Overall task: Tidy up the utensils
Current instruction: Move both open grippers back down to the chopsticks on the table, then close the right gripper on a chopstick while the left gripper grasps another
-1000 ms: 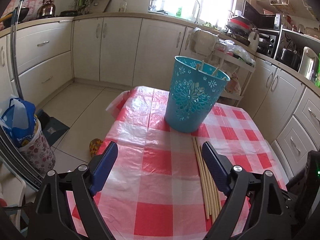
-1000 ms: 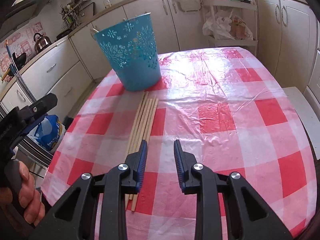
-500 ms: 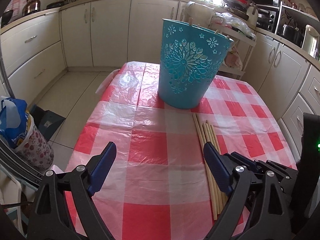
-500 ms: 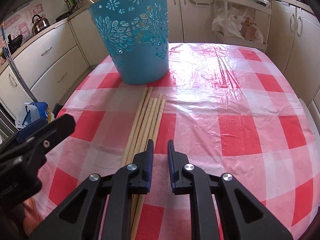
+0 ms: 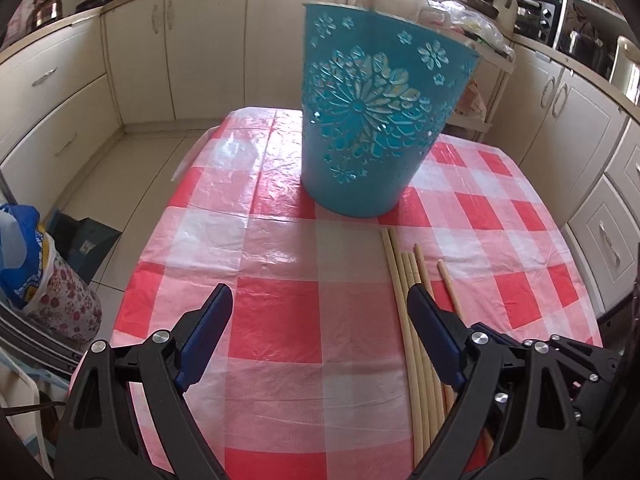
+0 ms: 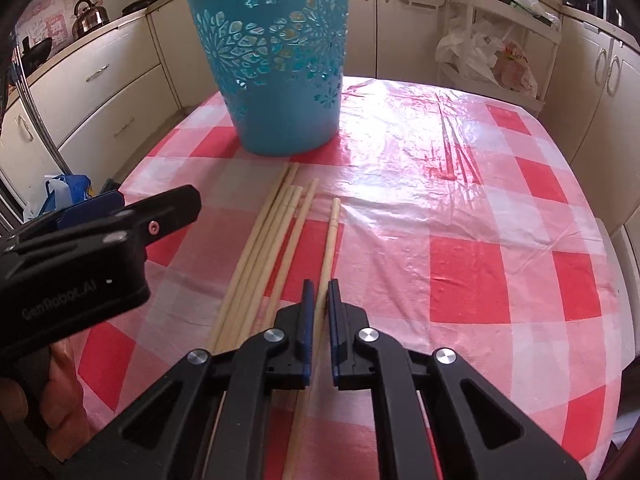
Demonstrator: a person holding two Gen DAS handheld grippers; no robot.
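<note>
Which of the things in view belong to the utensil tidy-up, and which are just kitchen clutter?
Part of the job:
- loose chopsticks on the tablecloth
- single chopstick between the right gripper fingers, which have just been closing on it
- teal basket
- left gripper, open

Just lying about:
- kettle
- plastic bags on the rack
- blue bag on the floor

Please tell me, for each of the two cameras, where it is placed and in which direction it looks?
Left wrist: on the open left gripper, looking down over the checked table toward the blue basket; its own fingers show.
Right wrist: on the right gripper, closing on one chopstick; left gripper and a hand show.
Shared: basket, chopsticks, table.
</note>
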